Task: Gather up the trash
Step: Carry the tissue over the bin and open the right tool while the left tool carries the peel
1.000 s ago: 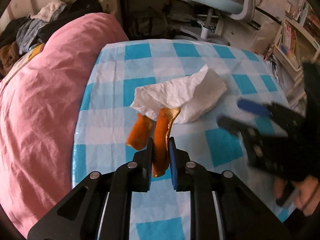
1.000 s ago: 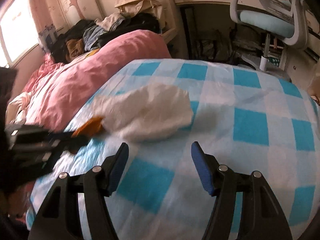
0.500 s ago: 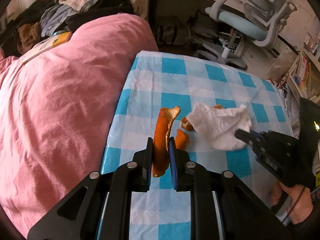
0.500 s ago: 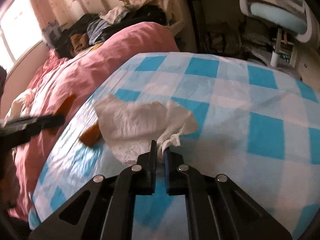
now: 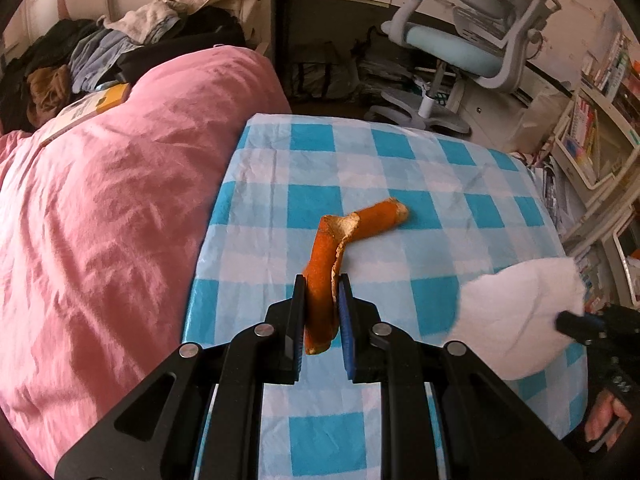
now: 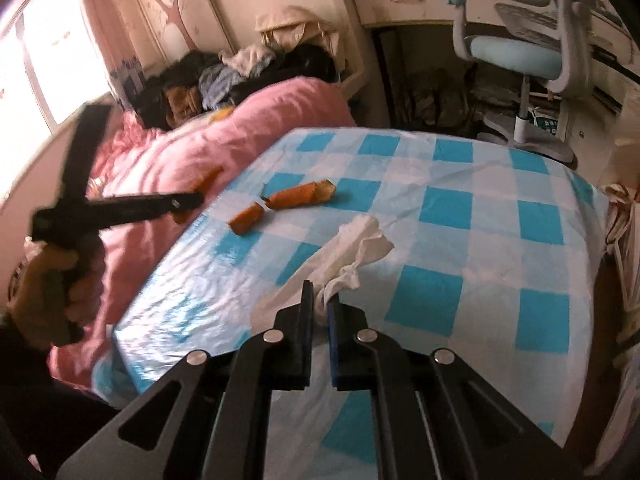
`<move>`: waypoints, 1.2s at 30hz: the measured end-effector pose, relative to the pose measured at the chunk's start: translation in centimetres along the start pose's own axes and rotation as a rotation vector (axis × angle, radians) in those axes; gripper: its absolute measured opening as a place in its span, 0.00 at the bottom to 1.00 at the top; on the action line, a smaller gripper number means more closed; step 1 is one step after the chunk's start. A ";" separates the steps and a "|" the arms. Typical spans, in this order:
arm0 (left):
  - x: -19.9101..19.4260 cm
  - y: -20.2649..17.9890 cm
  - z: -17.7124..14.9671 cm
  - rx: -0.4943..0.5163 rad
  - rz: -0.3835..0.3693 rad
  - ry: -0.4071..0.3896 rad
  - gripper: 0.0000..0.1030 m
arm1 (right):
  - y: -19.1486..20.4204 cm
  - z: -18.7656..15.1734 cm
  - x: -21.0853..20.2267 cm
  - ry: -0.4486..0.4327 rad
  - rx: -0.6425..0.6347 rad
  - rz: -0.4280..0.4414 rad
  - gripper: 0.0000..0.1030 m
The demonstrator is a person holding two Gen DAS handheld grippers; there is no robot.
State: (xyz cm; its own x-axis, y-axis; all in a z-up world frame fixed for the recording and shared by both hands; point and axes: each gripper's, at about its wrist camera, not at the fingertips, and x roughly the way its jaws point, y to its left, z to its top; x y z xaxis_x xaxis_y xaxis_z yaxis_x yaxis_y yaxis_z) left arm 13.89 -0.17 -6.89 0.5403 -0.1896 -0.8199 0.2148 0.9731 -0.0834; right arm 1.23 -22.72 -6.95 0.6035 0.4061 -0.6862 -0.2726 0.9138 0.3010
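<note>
- The left gripper (image 5: 322,292) is clamping its jaws on a strip of orange peel (image 5: 320,280), pinching it around the lower half so the rest is sticking up and out past the tips, curling over at the top.
- Just beyond those jaws, another peel piece (image 5: 380,216) is lying on the bench (image 5: 280,168), which is wearing a blue and white checked cloth. From the right wrist view there are actually two loose bits lying there: a longer peel (image 6: 300,194) and a shorter chunk (image 6: 246,220), close together, well ahead and to the left of the right jaws.
- The right gripper (image 6: 320,304) is squeezing its jaws together on a crumpled white tissue (image 6: 352,248). One twisted corner is caught between them and the rest is flopping out ahead.
- In the left wrist view that same tissue (image 5: 520,316) is hanging off to the right of the left jaws, over the bench's right edge, with the person's hand (image 5: 608,420) showing under it.
- In the right view the left gripper (image 6: 176,200) is off to the left, blurry, over the pink duvet (image 6: 160,160), with its peel poking out the front.
- A pale blue desk chair (image 5: 460,48) is sitting beyond the far end of the bench.
</note>
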 end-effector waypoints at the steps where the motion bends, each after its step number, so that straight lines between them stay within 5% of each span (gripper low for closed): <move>1: -0.3 -0.3 -0.4 0.005 -0.002 0.001 0.14 | 0.3 -0.2 -0.4 -0.010 0.010 0.015 0.07; 23: -7.6 -6.8 -8.6 0.123 -0.001 -0.095 0.14 | 4.6 -7.1 -8.0 -0.093 0.025 0.244 0.07; 36: -10.4 -7.3 -13.6 0.119 0.003 -0.103 0.14 | 8.6 -14.5 -8.8 0.099 -0.082 0.331 0.07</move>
State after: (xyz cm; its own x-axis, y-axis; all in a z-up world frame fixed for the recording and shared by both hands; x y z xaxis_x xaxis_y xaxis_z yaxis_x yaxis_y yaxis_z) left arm -4.34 -3.55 -5.43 0.6200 -0.2049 -0.7574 0.3047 0.9524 -0.0082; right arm -17.27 -18.54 -7.88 0.3980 0.6742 -0.6221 -0.5028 0.7276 0.4668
